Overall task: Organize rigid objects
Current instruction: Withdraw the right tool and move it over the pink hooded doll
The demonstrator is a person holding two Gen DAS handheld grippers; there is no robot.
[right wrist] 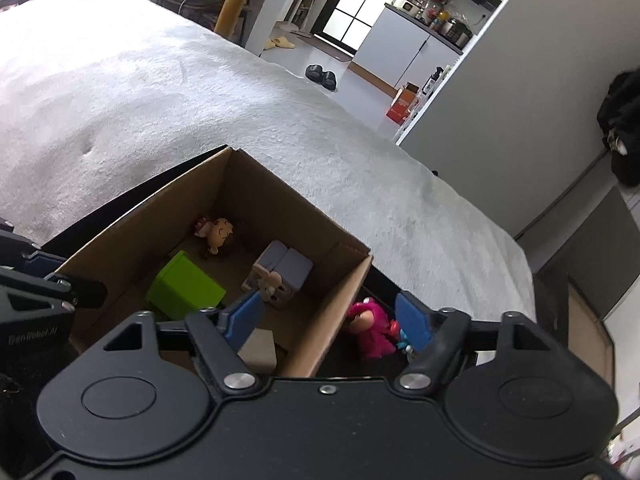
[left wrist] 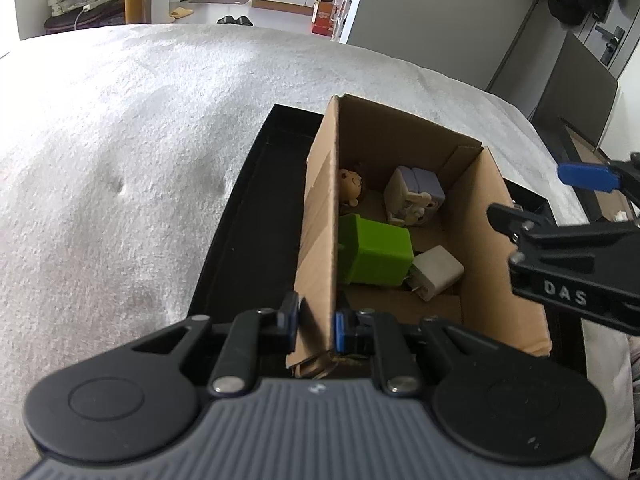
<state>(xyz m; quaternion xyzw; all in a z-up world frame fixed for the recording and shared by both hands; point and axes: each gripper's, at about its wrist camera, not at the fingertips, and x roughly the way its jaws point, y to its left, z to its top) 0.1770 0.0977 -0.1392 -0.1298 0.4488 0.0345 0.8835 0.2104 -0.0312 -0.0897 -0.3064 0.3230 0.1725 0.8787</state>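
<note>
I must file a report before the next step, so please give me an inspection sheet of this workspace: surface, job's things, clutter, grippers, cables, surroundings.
Surface: white fleecy blanket; black tray lies on it, under the cardboard box.
Job's things: in the box, green block, white charger, lilac cube toy, small doll. Outside the box, on the tray, pink figure.
Clutter: nothing seen.
Grippers: left gripper shut on the box's near wall; right gripper open, straddling the box's right wall, near the pink figure.
Cables: one white cable at a far stool.
Surroundings: black slippers, orange carton, kitchen shelves.
</note>
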